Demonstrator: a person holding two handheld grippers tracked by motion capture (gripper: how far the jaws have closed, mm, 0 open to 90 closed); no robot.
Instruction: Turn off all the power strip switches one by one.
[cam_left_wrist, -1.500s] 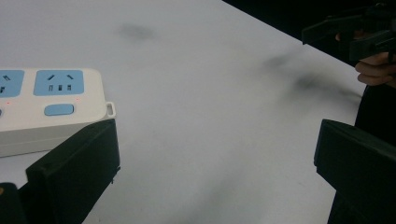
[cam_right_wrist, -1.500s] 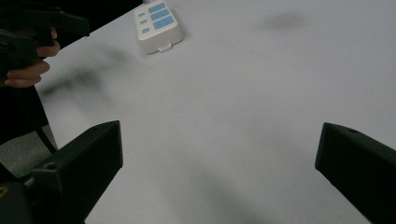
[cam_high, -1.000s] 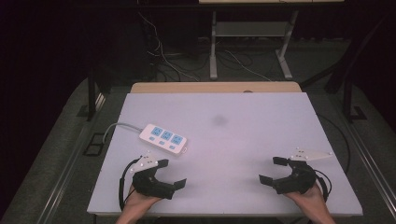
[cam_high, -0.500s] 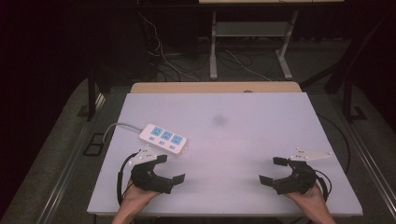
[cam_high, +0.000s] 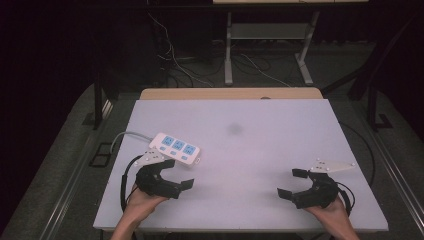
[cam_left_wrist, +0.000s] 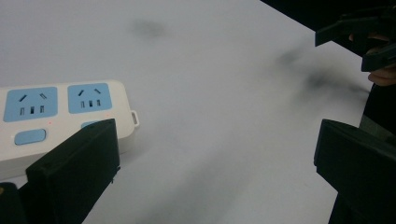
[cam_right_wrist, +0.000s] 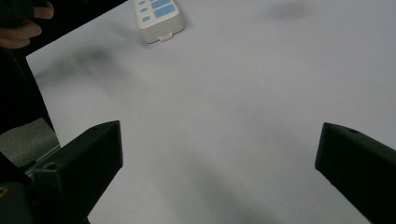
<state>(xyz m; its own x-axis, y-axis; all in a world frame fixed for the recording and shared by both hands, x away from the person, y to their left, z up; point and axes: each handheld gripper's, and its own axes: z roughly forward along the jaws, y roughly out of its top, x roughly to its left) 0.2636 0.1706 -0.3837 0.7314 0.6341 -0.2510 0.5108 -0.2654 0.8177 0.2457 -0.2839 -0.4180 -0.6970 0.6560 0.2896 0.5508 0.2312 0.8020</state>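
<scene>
A person at the near edge of a white table (cam_high: 250, 150) holds a two-jaw gripper in each hand. The left gripper (cam_high: 176, 174) sits at the near left with its jaws spread wide and nothing between them, just on the near side of a white power strip (cam_high: 175, 148) with blue socket panels, whose cable runs off toward the table's left edge. The right gripper (cam_high: 294, 183) rests at the near right, well apart from the strip, its jaws likewise wide and empty. A faint dark smudge (cam_high: 234, 130) marks the tabletop near its centre.
</scene>
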